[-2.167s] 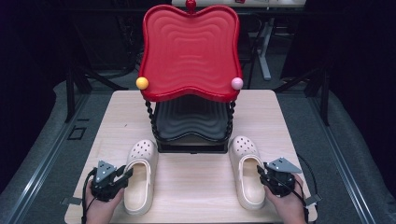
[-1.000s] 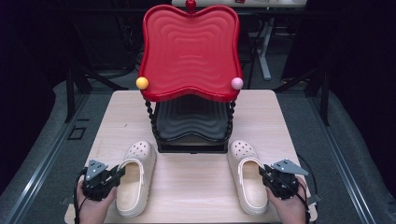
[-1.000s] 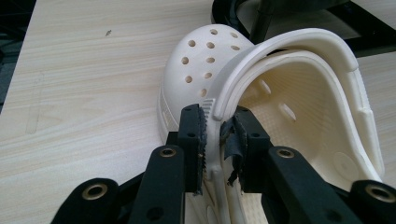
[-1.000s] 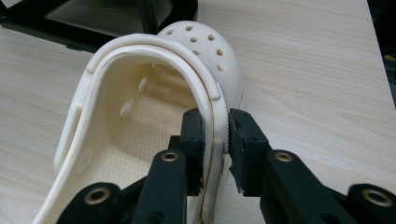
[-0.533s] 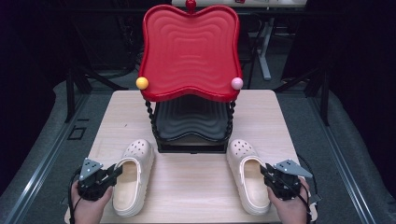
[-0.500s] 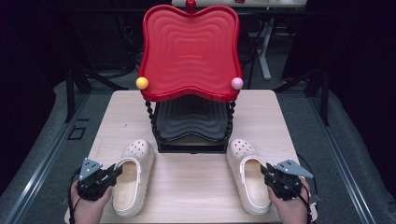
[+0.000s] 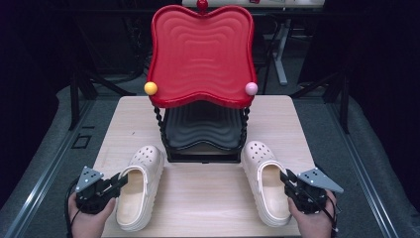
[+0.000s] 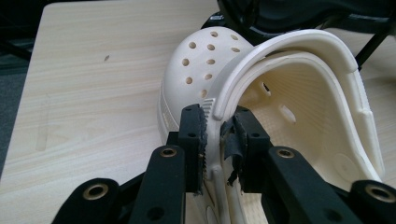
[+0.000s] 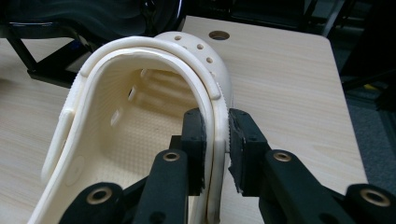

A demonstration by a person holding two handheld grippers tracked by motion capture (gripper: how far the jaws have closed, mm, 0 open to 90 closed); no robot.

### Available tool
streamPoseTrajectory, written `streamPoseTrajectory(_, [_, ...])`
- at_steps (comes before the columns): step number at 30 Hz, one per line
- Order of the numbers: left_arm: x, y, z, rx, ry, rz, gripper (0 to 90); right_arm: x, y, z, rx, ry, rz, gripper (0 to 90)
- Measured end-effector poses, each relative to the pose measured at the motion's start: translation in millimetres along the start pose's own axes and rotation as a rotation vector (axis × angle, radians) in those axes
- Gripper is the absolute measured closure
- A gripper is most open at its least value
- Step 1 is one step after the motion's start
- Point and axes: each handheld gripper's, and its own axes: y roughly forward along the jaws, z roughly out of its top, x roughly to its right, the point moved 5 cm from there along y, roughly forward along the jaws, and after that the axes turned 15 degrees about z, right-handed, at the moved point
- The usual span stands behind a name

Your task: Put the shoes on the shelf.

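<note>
Pale wood surface (image 7: pixel 208 183) fronts a red-and-black two-tier rack (image 7: pixel 202 64). Our left claw (image 7: pixel 118 181) pinches the left cream clog (image 7: pixel 141 186) by its side wall; our right claw (image 7: pixel 286 178) pinches the right cream clog (image 7: pixel 266 183) likewise, both hands low at the near edge.

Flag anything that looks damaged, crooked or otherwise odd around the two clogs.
One oddity: the inner pad of the left gripper looks torn, with black lining peeling where it clamps the left clog by its side wall. That clog also sits angled, toe toward the rack. The right clog and right gripper look sound.
</note>
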Motion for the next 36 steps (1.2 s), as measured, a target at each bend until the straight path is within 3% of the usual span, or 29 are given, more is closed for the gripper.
streamPoseTrajectory(3, [0.5,-8.4,4.4,0.016,0.006,-0.009,75.9,-4.5,-5.7,6.2,0.014,-0.029,-0.01,76.8])
streamPoseTrajectory(8, [3.4,-20.6,12.4,0.044,0.019,-0.02,76.0,-8.3,-16.6,11.2,0.04,-0.034,-0.004,76.9])
streamPoseTrajectory(20, [18.5,-35.7,23.8,0.094,0.043,-0.061,76.2,-34.8,-35.5,26.1,0.118,-0.084,0.043,76.9])
streamPoseTrajectory(28, [36.2,-33.6,35.6,0.117,0.062,-0.099,76.1,-49.8,-20.9,33.5,0.116,-0.11,0.08,76.8])
streamPoseTrajectory(36, [59.9,-20.0,49.6,0.136,0.074,-0.141,76.2,-57.3,-0.6,38.3,0.098,-0.11,0.115,76.9])
